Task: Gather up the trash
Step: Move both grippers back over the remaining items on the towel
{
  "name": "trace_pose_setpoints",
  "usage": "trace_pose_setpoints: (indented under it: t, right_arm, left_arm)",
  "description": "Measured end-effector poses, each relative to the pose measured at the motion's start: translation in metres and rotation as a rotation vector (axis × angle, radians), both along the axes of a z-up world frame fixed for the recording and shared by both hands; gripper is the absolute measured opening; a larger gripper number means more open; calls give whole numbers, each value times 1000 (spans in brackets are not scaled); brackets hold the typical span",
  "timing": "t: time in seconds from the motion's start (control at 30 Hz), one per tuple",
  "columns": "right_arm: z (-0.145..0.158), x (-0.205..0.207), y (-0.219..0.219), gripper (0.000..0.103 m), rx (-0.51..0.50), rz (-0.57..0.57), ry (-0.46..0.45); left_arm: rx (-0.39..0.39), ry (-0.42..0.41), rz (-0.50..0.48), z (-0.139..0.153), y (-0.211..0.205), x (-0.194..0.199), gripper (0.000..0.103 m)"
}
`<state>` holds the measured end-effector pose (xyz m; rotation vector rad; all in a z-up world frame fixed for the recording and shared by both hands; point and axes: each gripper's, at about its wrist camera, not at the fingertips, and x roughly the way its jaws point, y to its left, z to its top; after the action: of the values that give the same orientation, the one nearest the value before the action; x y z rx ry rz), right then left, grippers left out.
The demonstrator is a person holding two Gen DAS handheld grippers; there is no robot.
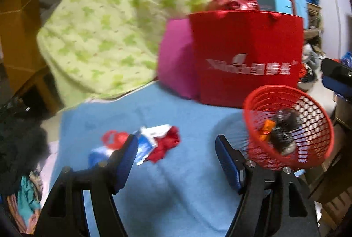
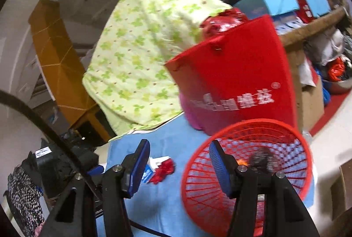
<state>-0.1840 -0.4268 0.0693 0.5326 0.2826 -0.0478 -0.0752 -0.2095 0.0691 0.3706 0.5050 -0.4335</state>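
Blue cloth — red basket, scraps

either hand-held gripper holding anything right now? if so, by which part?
Nothing is held. The left hand-held gripper is open over the blue cloth; the right hand-held gripper is open, nothing between its jaws, beside the red basket.

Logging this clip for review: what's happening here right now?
A person holding two grippers is clearing trash off a blue cloth. Both the left gripper and right gripper are open and empty. A red mesh basket already holds some scraps; crumpled red and white-blue wrappers remain on the cloth.
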Motion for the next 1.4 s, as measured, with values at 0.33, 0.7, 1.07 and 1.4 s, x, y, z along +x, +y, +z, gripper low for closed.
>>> trace_pose_setpoints:
  t: [0.33,0.7,1.07,1.4]
  right_arm:
    - [5,32,63,62,-53,130,12]
    - [-7,61,113,62,-103,236,63]
    - [-28,88,142,62,-114,304,131]
    - [-49,111,164,62,-130,339,197]
  left_arm:
    - [-10,-4,148,-2,66,12,73]
    - [-20,9,210,-14,105,18,73]
    - [-39,51,255,-31,133,33,74]
    - [-45,82,287,-47,152,47,74]
